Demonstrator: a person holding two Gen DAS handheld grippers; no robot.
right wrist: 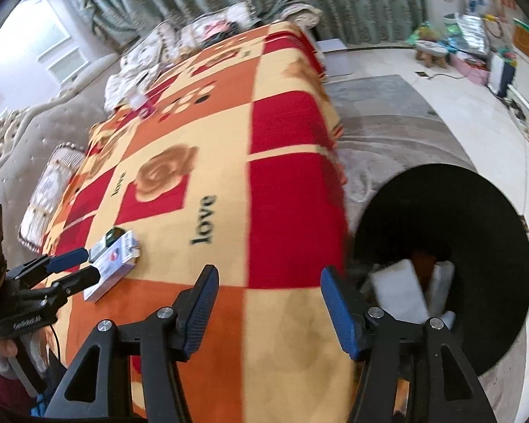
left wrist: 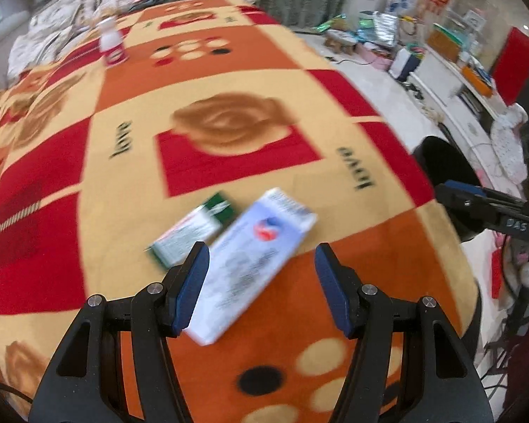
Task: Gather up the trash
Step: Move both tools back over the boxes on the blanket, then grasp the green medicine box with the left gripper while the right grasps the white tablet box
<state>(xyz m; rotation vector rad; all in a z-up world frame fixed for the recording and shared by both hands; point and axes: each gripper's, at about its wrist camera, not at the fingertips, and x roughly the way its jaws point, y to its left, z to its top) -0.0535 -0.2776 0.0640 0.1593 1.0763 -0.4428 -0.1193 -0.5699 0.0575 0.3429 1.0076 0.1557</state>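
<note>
boxes [left wrist: 254,261] crowd left tool [left wrist: 261,282] – blanket [left wrist: 299,81] beyond open

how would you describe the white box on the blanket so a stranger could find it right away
Start at the bed's red, orange and cream "love" blanket, then go to its near end where the left gripper hangs open. The white box lies flat there between the fingers. It is the longer, paler one with a red and blue logo; the box touching it is smaller and green.
</note>
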